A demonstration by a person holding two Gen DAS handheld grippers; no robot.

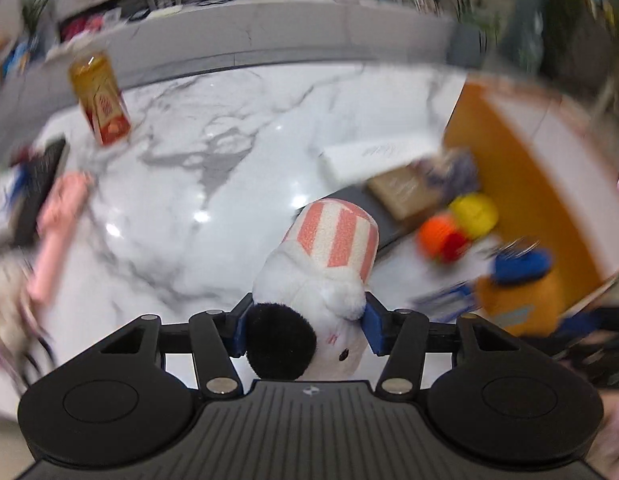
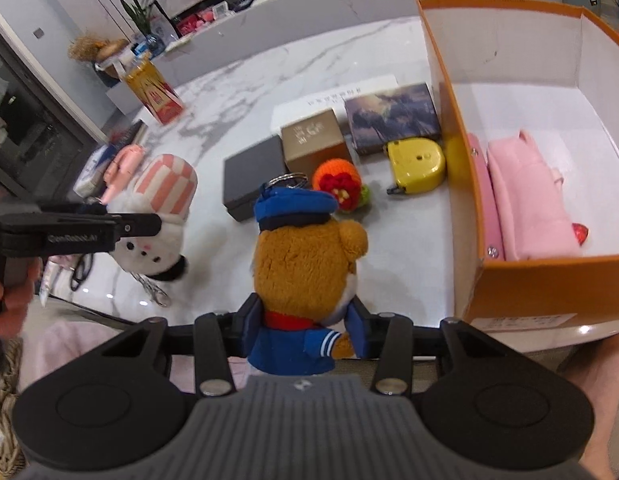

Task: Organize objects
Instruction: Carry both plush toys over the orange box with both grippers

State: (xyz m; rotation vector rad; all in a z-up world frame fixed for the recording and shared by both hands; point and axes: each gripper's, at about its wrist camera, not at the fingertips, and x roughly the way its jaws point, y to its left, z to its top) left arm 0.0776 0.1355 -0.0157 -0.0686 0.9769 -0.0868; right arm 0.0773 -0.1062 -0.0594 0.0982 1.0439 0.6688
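Note:
My left gripper (image 1: 305, 328) is shut on a white plush toy (image 1: 321, 280) with a pink-and-white striped hat and a black ear, held above the marble table (image 1: 197, 160). The right wrist view shows the same left gripper (image 2: 143, 222) and plush (image 2: 157, 216) at the left, lifted off the table. My right gripper (image 2: 305, 330) is shut on a brown bear (image 2: 305, 256) in a blue cap and sailor jacket, its pads at the bear's neck. The bear (image 1: 517, 292) shows blurred at the right of the left wrist view.
An open orange box (image 2: 465, 200) at the right holds pink items (image 2: 529, 200). Before it lie a yellow tape measure (image 2: 417, 164), an orange knitted toy (image 2: 337, 184), a black box (image 2: 253, 176), a brown box (image 2: 313, 140) and a dark picture box (image 2: 393, 116). A yellow-red carton (image 2: 153, 92) stands far left.

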